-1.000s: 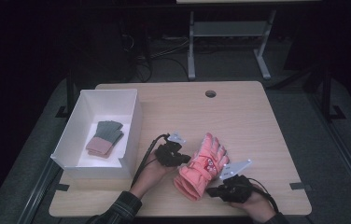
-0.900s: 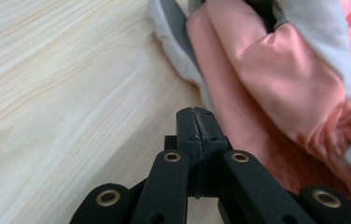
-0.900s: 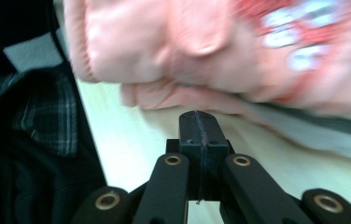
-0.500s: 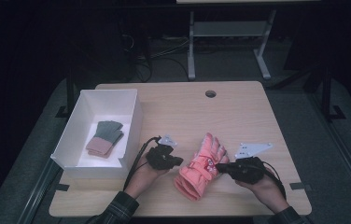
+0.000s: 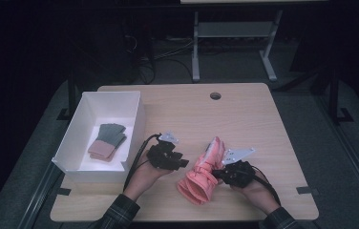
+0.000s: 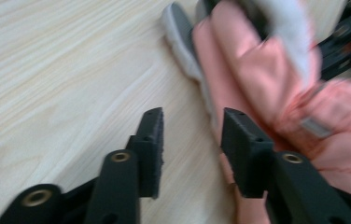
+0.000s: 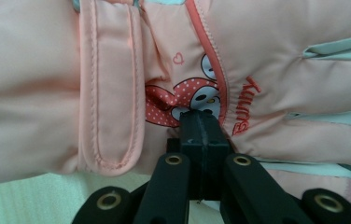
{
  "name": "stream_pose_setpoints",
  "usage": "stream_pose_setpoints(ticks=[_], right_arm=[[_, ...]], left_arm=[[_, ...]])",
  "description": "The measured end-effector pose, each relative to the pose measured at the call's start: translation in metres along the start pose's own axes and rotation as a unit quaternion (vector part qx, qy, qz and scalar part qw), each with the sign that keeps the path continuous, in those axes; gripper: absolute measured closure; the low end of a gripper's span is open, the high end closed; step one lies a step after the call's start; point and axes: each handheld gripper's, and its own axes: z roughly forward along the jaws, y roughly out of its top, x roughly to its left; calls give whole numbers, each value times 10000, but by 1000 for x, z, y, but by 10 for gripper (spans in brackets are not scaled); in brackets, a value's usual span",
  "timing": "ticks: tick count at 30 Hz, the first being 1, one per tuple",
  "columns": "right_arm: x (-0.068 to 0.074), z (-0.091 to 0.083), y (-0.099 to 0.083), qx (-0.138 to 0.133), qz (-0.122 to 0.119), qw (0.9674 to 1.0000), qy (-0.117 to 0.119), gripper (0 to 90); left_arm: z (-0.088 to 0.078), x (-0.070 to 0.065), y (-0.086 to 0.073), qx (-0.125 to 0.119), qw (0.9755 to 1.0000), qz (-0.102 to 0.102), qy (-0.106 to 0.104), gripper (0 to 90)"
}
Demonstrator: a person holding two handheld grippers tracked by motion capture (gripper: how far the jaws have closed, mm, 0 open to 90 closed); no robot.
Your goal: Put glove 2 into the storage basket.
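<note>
Left claw (image 5: pixel 183 162) just opened, off pink glove (image 5: pixel 201 171)

We see the high view dim and grainy, the desk (image 5: pixel 244 119) lit from above while its surroundings fall into black. In the left tool's view the pink glove (image 6: pixel 276 88) smears with motion blur; the right tool's view is bright, evenly lit and sharp.
</note>
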Motion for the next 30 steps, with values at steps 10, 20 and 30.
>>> stream_pose_setpoints(ticks=[10, 20, 30], right_arm=[[0, 3, -1, 42, 29, 10000, -7, 900], [1, 4, -2, 31, 7, 10000, -43, 900], [2, 5, -3, 58, -84, 9999, -101, 900]], left_arm=[[9, -17, 29, -123, 9984, 170, -532, 269], [48, -17, 29, 226, 9952, -97, -950, 227], [64, -6, 17, 470, 9891, -497, -1301, 199]])
